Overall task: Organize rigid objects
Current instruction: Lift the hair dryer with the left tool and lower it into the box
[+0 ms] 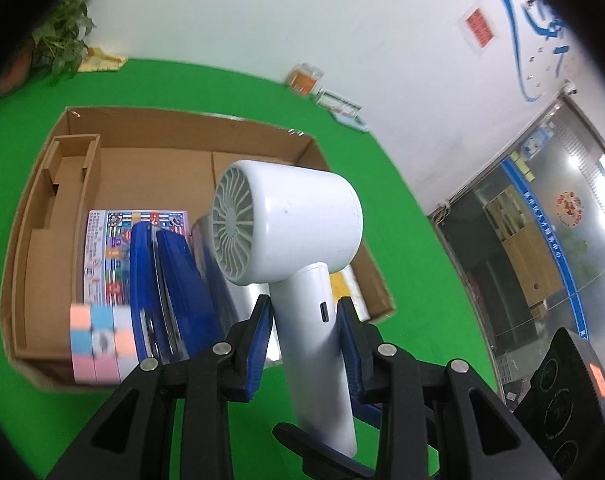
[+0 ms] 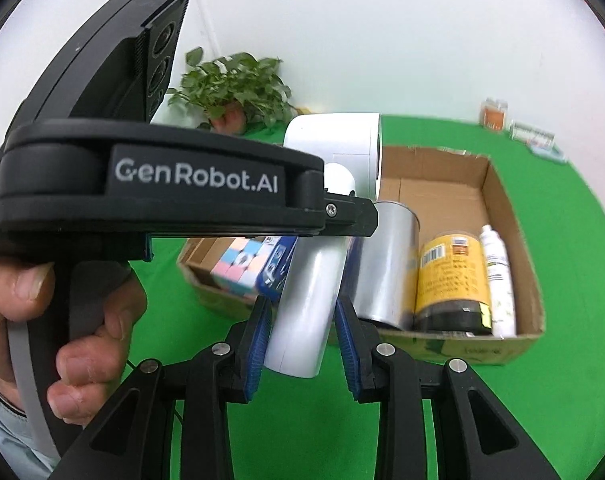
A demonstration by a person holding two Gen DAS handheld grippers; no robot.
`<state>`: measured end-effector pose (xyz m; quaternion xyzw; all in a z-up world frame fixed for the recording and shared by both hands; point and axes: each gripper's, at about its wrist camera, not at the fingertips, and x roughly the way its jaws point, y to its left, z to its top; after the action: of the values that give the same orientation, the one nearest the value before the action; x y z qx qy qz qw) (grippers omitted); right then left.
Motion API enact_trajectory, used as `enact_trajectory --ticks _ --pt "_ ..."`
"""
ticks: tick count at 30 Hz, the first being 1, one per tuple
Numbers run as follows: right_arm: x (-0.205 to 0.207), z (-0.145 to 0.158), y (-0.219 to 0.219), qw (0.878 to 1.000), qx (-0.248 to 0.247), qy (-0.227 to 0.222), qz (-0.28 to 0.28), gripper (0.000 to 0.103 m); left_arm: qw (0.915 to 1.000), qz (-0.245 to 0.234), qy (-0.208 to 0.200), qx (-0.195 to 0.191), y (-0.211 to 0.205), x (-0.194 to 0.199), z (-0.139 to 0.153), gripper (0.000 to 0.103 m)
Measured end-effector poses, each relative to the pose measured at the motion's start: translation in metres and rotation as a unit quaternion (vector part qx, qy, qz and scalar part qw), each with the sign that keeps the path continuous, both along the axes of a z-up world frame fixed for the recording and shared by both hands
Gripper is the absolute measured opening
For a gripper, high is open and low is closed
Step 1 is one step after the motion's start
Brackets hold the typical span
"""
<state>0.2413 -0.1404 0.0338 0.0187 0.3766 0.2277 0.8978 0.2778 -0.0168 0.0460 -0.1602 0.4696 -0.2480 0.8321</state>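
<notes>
A white hair dryer (image 1: 298, 224) hangs in the air above an open cardboard box (image 1: 182, 120), held by both grippers on its handle. My left gripper (image 1: 304, 308) is shut on the handle just under the barrel, blue pads (image 1: 262, 332) on either side. My right gripper (image 2: 302, 308) is shut on the handle's lower end (image 2: 302, 312). In the right wrist view the left gripper's black housing (image 2: 162, 184), held by a hand (image 2: 18, 304), fills the left side and hides part of the dryer.
The box (image 2: 502, 208) holds a pastel puzzle cube (image 1: 100, 344), blue stapler-like items (image 1: 174, 280), a printed carton (image 1: 102, 248), a silver can (image 2: 386, 264), a yellow-labelled jar (image 2: 450, 280) and a white bottle (image 2: 498, 280). It stands on a green tabletop (image 1: 30, 160). A potted plant (image 2: 230, 84) and an orange jar (image 2: 492, 114) stand along the wall.
</notes>
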Motion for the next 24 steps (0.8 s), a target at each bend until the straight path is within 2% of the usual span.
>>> enact_trajectory --ticks 3,7,11,13,14,16,18,19,20,21,22,24 --pt "0.033 -0.014 0.0 0.999 0.011 0.038 0.0 0.031 0.9994 0.002 0.029 0.02 -0.005 0.02 -0.017 0.032" --pt "0.05 -0.037 0.003 0.997 0.021 0.074 0.006 0.031 0.9972 0.007 0.058 0.046 -0.007 0.035 -0.038 0.032" --pt "0.067 -0.05 0.004 0.995 0.032 0.094 0.008 0.035 0.9981 0.016 0.057 0.019 0.004 0.035 -0.036 0.034" --pt "0.07 -0.056 0.002 0.996 0.029 0.085 0.003 0.035 0.9985 0.022 0.045 0.022 0.008 0.03 -0.029 0.036" --pt "0.066 -0.052 0.002 0.997 0.022 0.071 0.003 0.037 0.9988 0.025 0.034 0.025 0.011 0.025 -0.023 0.036" --pt "0.051 -0.042 0.001 0.999 0.013 0.041 0.0 0.049 0.999 0.032 0.001 0.032 0.017 0.011 -0.009 0.036" --pt "0.025 -0.03 -0.006 1.0 0.007 -0.016 -0.008 0.084 0.9962 0.045 -0.053 0.053 0.024 -0.014 0.005 0.04" --pt "0.014 -0.027 -0.01 0.999 0.002 -0.044 -0.012 0.091 0.992 0.058 -0.087 0.071 0.027 -0.031 0.012 0.05" --pt "-0.004 -0.025 -0.012 0.997 -0.011 -0.079 -0.02 0.1 0.9865 0.073 -0.118 0.087 0.031 -0.049 0.016 0.058" --pt "-0.016 -0.025 -0.012 0.994 -0.024 -0.101 -0.023 0.102 0.9804 0.089 -0.146 0.098 0.034 -0.064 0.019 0.078" --pt "-0.028 -0.028 -0.013 0.992 -0.041 -0.12 -0.026 0.102 0.9729 0.106 -0.176 0.106 0.038 -0.08 0.021 0.088" --pt "-0.052 -0.036 -0.009 0.985 -0.085 -0.145 -0.036 0.102 0.9501 0.14 -0.25 0.123 0.039 -0.121 0.023 0.089"
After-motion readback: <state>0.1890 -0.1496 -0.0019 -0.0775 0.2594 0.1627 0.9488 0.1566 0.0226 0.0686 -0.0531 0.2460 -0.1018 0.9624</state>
